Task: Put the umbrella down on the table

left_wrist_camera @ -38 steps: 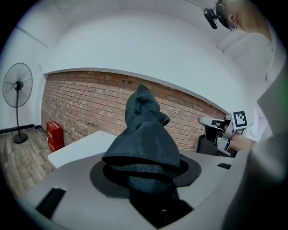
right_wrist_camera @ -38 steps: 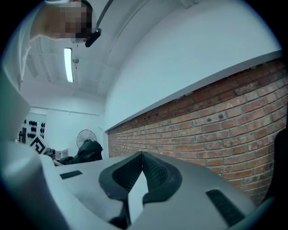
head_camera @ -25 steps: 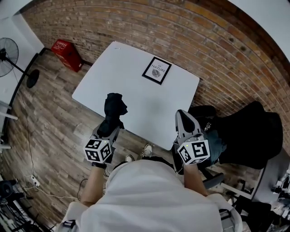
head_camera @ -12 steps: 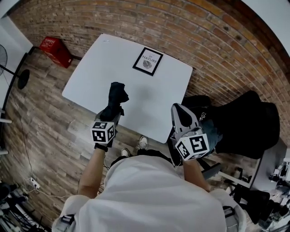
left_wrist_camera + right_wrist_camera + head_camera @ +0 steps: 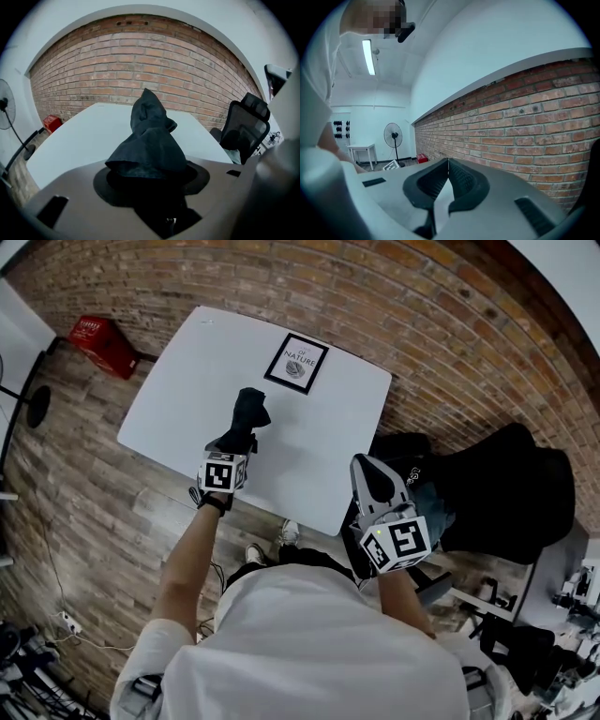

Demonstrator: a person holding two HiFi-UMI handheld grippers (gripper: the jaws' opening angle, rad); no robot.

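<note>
A black folded umbrella (image 5: pixel 249 413) sticks out of my left gripper (image 5: pixel 238 440), which is shut on its lower end. It hangs over the near half of the white table (image 5: pixel 173 390); whether its tip touches the top I cannot tell. In the left gripper view the umbrella's cloth (image 5: pixel 151 140) fills the space between the jaws of the left gripper (image 5: pixel 152 190) and points toward the table (image 5: pixel 70 140). My right gripper (image 5: pixel 368 468) is held off the table's near right edge. In the right gripper view this gripper (image 5: pixel 448 161) is shut, its tips touching with nothing between them.
A framed print (image 5: pixel 295 363) lies on the far side of the table. A red crate (image 5: pixel 97 338) sits on the floor at the left. A black office chair (image 5: pixel 506 493) stands at the right. A fan (image 5: pixel 4 105) stands by the left wall. A brick wall (image 5: pixel 140 61) runs behind the table.
My left gripper has carried the umbrella forward from the table's near edge to over the table and lowered it. The right gripper has stayed in place.
</note>
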